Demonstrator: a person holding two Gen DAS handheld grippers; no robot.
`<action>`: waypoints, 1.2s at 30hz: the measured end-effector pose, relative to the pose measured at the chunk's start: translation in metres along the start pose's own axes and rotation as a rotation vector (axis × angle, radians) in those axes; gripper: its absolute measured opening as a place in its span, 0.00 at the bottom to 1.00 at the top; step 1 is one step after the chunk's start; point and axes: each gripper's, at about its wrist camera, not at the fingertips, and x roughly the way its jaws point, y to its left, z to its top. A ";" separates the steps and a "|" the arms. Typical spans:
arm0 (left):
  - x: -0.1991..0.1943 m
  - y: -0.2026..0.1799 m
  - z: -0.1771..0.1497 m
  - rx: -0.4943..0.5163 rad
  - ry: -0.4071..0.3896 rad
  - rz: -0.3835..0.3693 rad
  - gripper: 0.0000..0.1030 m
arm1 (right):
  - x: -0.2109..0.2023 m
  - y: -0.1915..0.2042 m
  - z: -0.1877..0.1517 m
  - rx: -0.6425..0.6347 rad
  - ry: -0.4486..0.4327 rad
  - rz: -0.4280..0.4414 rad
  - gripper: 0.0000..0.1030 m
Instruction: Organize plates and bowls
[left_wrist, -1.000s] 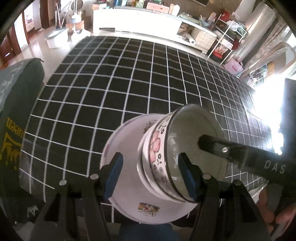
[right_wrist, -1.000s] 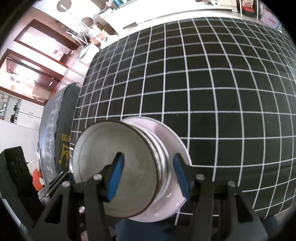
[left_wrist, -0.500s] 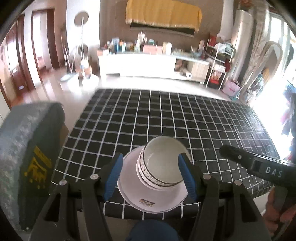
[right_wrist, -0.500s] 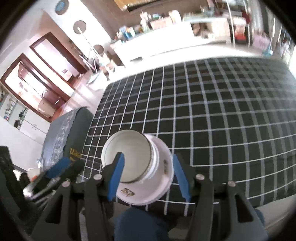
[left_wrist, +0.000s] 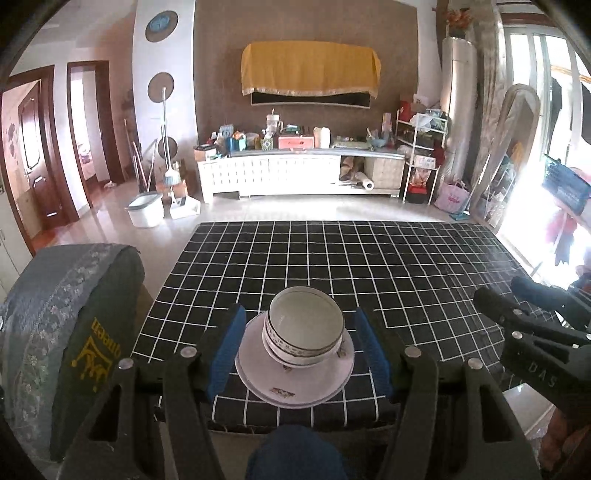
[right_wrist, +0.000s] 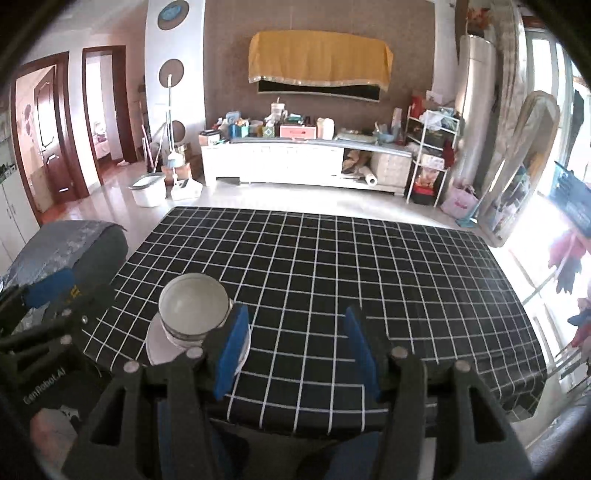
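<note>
A home living room: low media cabinet (left_wrist: 301, 173), cloth-covered wall television (left_wrist: 310, 79), mop (left_wrist: 168, 147).

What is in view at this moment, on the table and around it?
plates: stack, exact count unclear, white with small prints, near edge of the table
bowls: nested stack, exact count unclear, white with patterned bands, on the plates
tablecloth: one, black with white grid, covering the table
chair: one, grey-green patterned cover, left of the table
cabinet: one, long, white, at the far wall, cluttered top
yellow cloth: one, draped over a dark screen on the wall
bucket: one, white, on the floor by a mop
left gripper: black, blue pads, open, empty, framing the stack from above
right gripper: black, blue pads, open, empty, right of the stack
</note>
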 end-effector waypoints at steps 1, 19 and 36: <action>-0.006 -0.002 0.000 0.001 -0.008 0.000 0.58 | -0.003 -0.006 -0.001 0.005 0.000 0.003 0.58; -0.052 -0.009 -0.030 0.048 -0.060 0.017 0.88 | -0.051 -0.009 -0.045 0.001 -0.082 0.001 0.93; -0.056 -0.011 -0.037 0.051 -0.048 0.010 1.00 | -0.058 -0.019 -0.058 0.019 -0.053 0.008 1.00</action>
